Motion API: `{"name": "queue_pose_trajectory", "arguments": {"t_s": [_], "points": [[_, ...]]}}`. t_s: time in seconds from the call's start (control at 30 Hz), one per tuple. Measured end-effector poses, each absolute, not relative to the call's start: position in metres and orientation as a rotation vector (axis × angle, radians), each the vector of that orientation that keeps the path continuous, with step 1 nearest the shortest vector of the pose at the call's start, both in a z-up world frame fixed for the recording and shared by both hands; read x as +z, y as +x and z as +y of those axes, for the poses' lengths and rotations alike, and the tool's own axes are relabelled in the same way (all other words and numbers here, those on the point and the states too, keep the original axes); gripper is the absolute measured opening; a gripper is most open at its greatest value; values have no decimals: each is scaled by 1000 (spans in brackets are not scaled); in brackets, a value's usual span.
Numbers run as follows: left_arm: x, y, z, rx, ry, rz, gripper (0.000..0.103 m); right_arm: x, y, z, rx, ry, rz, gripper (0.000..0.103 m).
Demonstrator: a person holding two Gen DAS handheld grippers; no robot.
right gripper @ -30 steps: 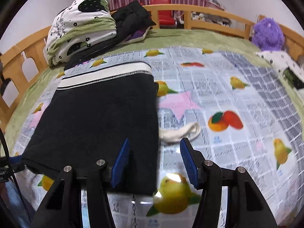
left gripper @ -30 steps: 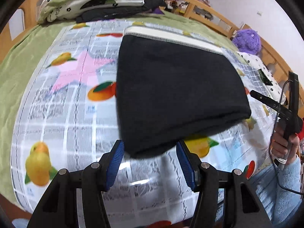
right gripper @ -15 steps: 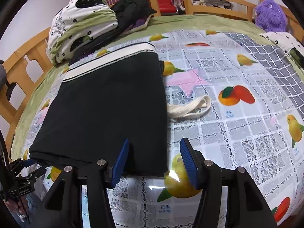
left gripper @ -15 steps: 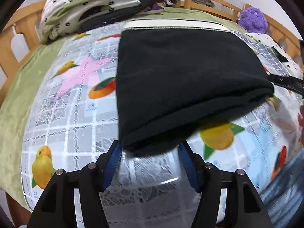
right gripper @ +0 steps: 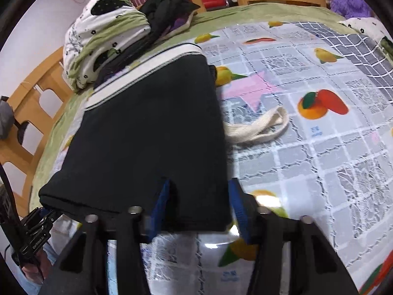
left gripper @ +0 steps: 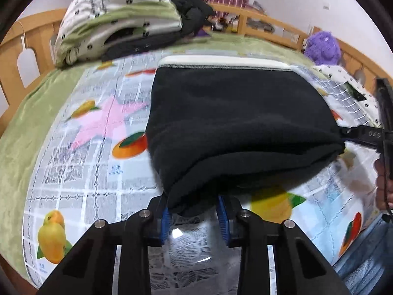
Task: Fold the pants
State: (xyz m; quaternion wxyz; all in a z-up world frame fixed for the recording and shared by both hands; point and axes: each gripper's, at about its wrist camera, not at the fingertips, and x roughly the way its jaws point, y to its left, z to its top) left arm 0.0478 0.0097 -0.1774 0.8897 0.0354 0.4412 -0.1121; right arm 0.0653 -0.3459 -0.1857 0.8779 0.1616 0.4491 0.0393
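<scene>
Both sets of jaws have just been closing: the left gripper [left gripper: 194,215] now pinches the near left corner of the black pants [left gripper: 233,123], the right gripper [right gripper: 199,209] clamps the near right corner, where a second ago each stood wide. Pants lie half-folded on the fruit-print cloth [right gripper: 307,159], waistband [left gripper: 221,61] far. This looks like the grasp for a further fold; next, lift both corners together toward the waistband

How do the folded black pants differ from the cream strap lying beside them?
The black pants are a broad, dark, folded slab; the cream strap is a thin, pale loop. The pants have both near corners between the left gripper and right gripper, whose jaws have just been closing; the strap lies untouched. Both rest on the fruit-print cover.
</scene>
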Motion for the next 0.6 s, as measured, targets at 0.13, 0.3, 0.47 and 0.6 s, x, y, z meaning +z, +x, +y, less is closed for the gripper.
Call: {"name": "queue_pose_trajectory", "arguments": {"t_s": [0.13, 0.3, 0.47, 0.6], "points": [[-188, 50, 13, -225, 55, 955, 29, -188, 68, -342, 63, 301, 957, 24], [-183, 47, 19, -243, 13, 986, 35, -186, 67, -342, 64, 257, 962, 21], [-173, 35, 28, -269, 21, 1029, 36, -176, 64, -342, 67, 183, 973, 25], [-158, 18, 44, -301, -42, 1023, 36, -152, 53, -341, 54, 140, 874, 26]]}}
